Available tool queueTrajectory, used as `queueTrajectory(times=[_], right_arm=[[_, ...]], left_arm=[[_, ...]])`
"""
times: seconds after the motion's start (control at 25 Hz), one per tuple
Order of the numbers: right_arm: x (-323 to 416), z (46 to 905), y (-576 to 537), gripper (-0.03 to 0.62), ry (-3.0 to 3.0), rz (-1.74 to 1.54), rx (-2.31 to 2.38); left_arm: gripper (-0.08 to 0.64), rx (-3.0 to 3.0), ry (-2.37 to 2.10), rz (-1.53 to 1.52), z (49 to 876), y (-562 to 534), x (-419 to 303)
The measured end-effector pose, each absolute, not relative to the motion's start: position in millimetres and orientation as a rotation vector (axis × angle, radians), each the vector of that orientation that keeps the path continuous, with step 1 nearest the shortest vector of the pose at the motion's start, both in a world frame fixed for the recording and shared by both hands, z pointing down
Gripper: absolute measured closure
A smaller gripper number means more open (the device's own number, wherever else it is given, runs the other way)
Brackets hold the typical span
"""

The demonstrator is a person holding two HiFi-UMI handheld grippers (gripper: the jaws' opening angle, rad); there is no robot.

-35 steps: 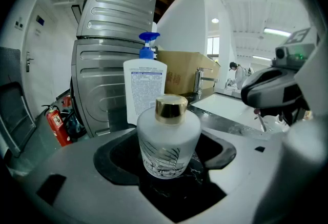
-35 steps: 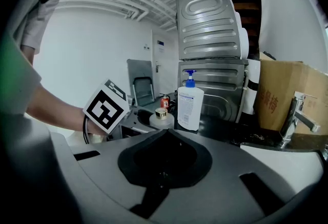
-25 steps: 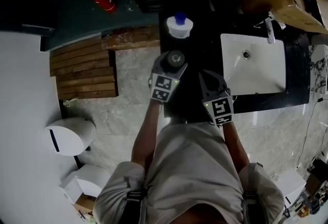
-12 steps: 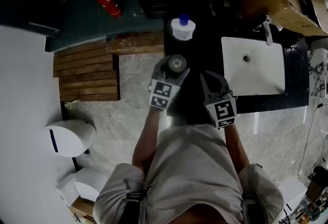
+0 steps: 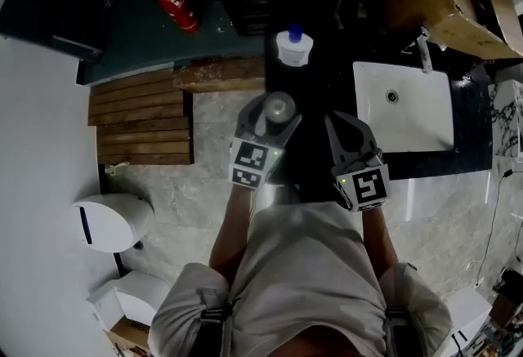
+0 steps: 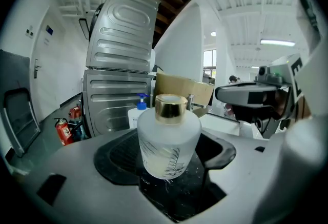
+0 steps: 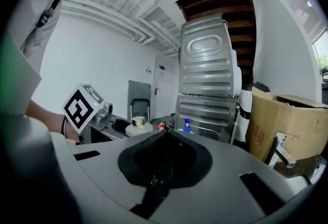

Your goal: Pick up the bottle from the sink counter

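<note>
Left gripper: you had the left gripper (image 5: 272,111) clamped on the bottle (image 5: 279,108), one jaw on each side of its frosted body.
Bottle: it stood upright in your grip at the left edge of the black counter (image 5: 327,78), gold cap up. In the left gripper view, the bottle (image 6: 168,141) filled the gap between the jaws, with dark marbled surface showing under its base. I could not tell whether the base was clear of the counter.
Change in bottle: compared with a second ago, you had drawn it a little back toward your body. The gap to the pump bottle (image 5: 293,46) at the counter's far end had grown.
Right gripper: you held the right gripper (image 5: 343,125) over the counter between the bottle and the sink (image 5: 409,114). Its jaws were drawn together, with only a thin slit between them and nothing in it.
Change in right gripper: it had slid slightly back and to your right, and its jaws looked the same as before.
Right gripper view: the bottle (image 7: 137,124) showed to the left, and the pump bottle (image 7: 187,125) stood further off.
Surroundings: the fire extinguisher (image 5: 180,8) and the wooden slats (image 5: 139,118) lay on the floor to your left, unmoved.
</note>
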State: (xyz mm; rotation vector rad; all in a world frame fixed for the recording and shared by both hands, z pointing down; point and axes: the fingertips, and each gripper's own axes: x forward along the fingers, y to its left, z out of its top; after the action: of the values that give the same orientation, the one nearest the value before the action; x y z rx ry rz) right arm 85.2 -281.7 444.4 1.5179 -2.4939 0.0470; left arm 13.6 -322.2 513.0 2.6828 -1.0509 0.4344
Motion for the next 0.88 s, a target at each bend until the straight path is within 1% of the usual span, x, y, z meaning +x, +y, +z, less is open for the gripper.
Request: queueTrajectory(times=[0.32, 0.56, 0.88], right_arm=[[86, 405, -274, 0.597, -2.541, -0.014, 1.574], [79, 398, -268, 0.597, -2.460, -0.159, 1.522], [72, 397, -263, 0.598, -2.493, -0.113, 1.522]], left_arm=[[0.238, 2.746, -1.067, 0.384, 456, -306, 7], [0.238, 2.794, -1.079, 0.346, 423, -295, 3], [0.238, 2.811, -1.088, 0.331, 411, -288, 2]])
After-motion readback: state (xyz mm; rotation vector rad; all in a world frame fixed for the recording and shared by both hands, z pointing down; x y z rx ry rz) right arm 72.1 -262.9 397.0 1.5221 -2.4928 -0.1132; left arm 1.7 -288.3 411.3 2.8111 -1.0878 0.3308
